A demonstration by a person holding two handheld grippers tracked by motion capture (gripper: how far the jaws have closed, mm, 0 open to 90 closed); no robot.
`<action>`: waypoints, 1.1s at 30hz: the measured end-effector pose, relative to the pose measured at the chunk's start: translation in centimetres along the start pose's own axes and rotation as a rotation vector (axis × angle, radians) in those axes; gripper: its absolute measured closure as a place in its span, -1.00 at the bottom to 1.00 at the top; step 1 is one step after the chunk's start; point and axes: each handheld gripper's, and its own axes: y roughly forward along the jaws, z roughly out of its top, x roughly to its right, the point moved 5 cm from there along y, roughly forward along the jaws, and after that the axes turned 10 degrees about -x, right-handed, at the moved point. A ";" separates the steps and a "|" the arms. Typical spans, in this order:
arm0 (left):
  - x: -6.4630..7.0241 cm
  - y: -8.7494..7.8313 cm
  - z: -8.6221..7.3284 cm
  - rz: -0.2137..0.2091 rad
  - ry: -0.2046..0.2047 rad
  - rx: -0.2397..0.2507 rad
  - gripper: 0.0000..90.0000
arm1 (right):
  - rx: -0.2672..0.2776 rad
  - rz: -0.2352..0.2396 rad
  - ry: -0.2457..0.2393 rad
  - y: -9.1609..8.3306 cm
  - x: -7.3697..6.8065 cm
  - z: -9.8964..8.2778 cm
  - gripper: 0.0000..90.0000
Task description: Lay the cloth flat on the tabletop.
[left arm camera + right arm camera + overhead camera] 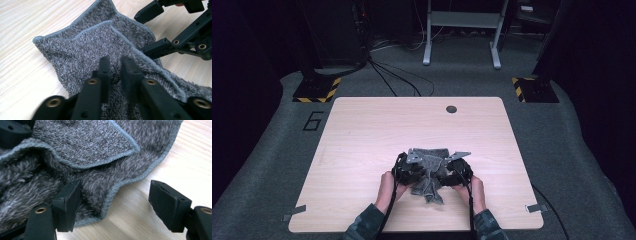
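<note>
Your left hand-held gripper [115, 65] pinches the soft grey towel [95, 47] crumpled near the tabletop [362, 130] front edge, while your right hand-held gripper [117, 205] stands spread over its limp, light hem, so grip that stitched edge.

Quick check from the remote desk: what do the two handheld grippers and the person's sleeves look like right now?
Both are black. The left gripper and right gripper have flat, blocky jaws on slotted bars with brass-coloured rivets. In the high view a grey three-cornered plate sits on top of the right gripper, and a black cable trails back along the right forearm. The sleeves are a dark, greenish patterned fabric.
</note>
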 end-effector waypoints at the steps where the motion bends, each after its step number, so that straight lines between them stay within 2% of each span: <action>1: 0.0 -0.1 0.2 0.000 -0.005 0.019 0.70 | -0.001 -0.002 0.004 0.1 0.0 0.0 -0.42; 3: 0.2 -0.4 0.5 -0.022 -0.004 0.025 0.49 | -0.003 -0.006 0.006 0.2 0.0 -0.1 -0.43; 4: 0.3 -0.5 0.6 -0.032 -0.019 0.025 0.33 | -0.002 -0.012 -0.002 0.2 0.0 -0.1 -0.43; 7: 0.5 -0.8 1.4 -0.033 -0.025 0.031 -0.03 | -0.003 -0.021 -0.015 0.2 -0.1 -0.1 -0.44; 9: 0.6 -0.7 1.8 -0.034 -0.021 0.021 -0.15 | -0.002 -0.022 -0.008 0.3 -0.2 -0.2 -0.47; 10: 0.7 -0.5 2.0 -0.034 -0.016 0.015 -0.19 | 0.007 -0.021 -0.021 0.3 -0.1 -0.2 -0.48; 12: 0.8 0.0 2.2 -0.030 0.007 -0.025 -0.22 | 0.024 -0.023 -0.014 0.4 0.0 -0.4 -0.55; 14: 1.0 0.8 2.3 -0.040 0.007 -0.057 -0.22 | 0.048 -0.027 -0.017 0.5 0.1 -0.5 -0.58; 15: 1.0 0.8 2.3 -0.040 0.007 -0.057 -0.22 | 0.048 -0.027 -0.017 0.5 0.1 -0.5 -0.58; 16: 1.0 1.2 2.3 -0.031 0.006 -0.072 -0.14 | 0.081 -0.020 -0.022 0.5 0.2 -0.8 -0.61; 17: 1.0 1.8 2.3 -0.043 -0.006 -0.085 -0.06 | 0.093 -0.022 -0.024 0.6 0.3 -0.8 -0.61; 18: 0.9 1.9 2.3 -0.036 -0.007 -0.092 0.04 | 0.097 -0.013 -0.022 0.5 0.2 -1.0 -0.61; 19: 0.9 2.0 2.3 -0.037 -0.007 -0.094 0.20 | 0.097 -0.010 -0.012 0.5 0.2 -1.0 -0.61; 20: 0.8 2.0 2.3 -0.035 -0.012 -0.088 0.31 | 0.097 -0.011 -0.037 0.5 0.3 -1.0 -0.62; 22: 0.7 1.7 2.2 -0.025 -0.008 -0.077 0.54 | 0.105 -0.008 -0.026 0.6 0.3 -1.0 -0.64; 23: 0.6 1.4 2.2 -0.019 -0.006 -0.070 0.59 | 0.103 -0.012 -0.051 0.6 0.6 -1.0 -0.66; 27: 0.1 0.8 2.0 -0.014 -0.017 -0.044 0.75 | 0.103 -0.007 -0.032 0.6 0.5 -1.1 -0.68; 28: -0.1 0.5 1.9 -0.009 -0.027 -0.025 0.78 | 0.106 -0.012 -0.038 0.6 0.6 -1.1 -0.68; 33: -0.5 -0.2 1.4 0.015 -0.042 0.004 0.83 | 0.111 -0.012 -0.030 0.6 0.5 -1.1 -0.69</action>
